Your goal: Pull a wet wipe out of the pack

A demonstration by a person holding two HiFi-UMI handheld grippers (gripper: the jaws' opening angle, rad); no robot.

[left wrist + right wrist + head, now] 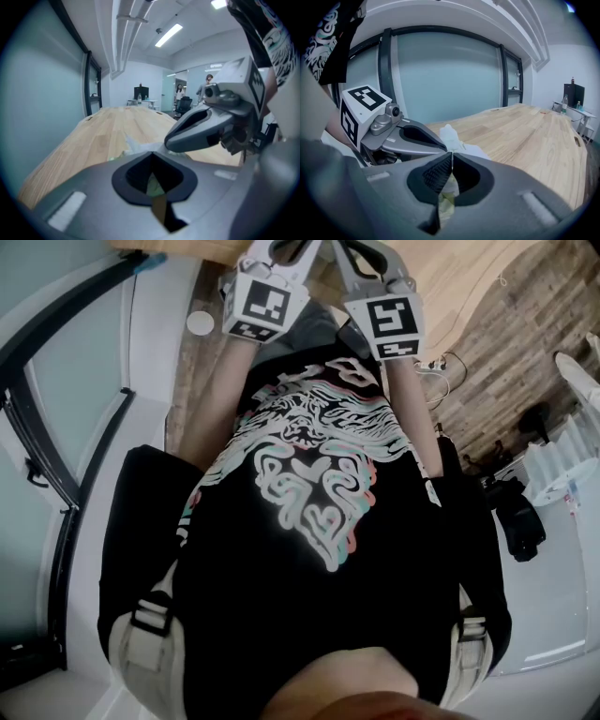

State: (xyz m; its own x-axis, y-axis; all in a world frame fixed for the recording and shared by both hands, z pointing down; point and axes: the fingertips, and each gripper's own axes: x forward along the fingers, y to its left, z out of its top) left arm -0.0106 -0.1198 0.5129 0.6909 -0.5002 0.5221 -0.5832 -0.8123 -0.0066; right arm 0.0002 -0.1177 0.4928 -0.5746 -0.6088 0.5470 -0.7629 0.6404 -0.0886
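Poking from pack (447, 202), white wipe (451, 137)

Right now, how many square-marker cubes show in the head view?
2. The left cube sits at the top, just left of centre; the right cube is beside it, slightly lower. None seems hidden.

Black tee (309, 521) w/ white swirl print, beige straps (142, 638); grey jaws.

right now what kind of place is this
Likely an office meeting room: a long wooden table, glass partition walls with dark frames, ceiling strip lights, and a monitor beyond.
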